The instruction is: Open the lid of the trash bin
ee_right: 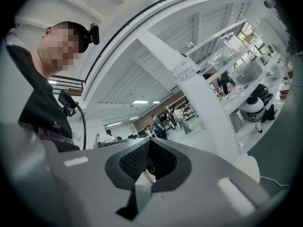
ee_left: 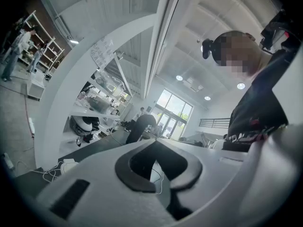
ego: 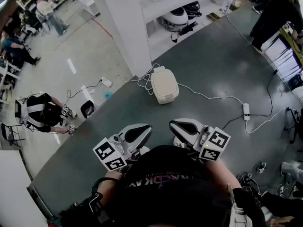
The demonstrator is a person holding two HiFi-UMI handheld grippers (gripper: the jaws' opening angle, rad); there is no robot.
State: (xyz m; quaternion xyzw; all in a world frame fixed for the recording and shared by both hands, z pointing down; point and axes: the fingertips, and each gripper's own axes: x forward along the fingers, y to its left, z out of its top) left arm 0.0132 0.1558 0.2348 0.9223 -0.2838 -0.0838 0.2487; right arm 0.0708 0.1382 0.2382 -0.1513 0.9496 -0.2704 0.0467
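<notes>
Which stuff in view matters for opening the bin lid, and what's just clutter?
Job:
- cream rounded plastic trash bin, lid down
- left gripper
- right gripper

Lying about:
- white power strip
- white cable
- white shelf unit

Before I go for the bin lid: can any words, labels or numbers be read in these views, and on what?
No text reads clearly.
Pale lettering on the person's black shirt: upside down in the head view, too garbled to read.
Sheet on the white pillar: written lines, too small to read.
Marker cubes: black-and-white squares only, no letters.
</notes>
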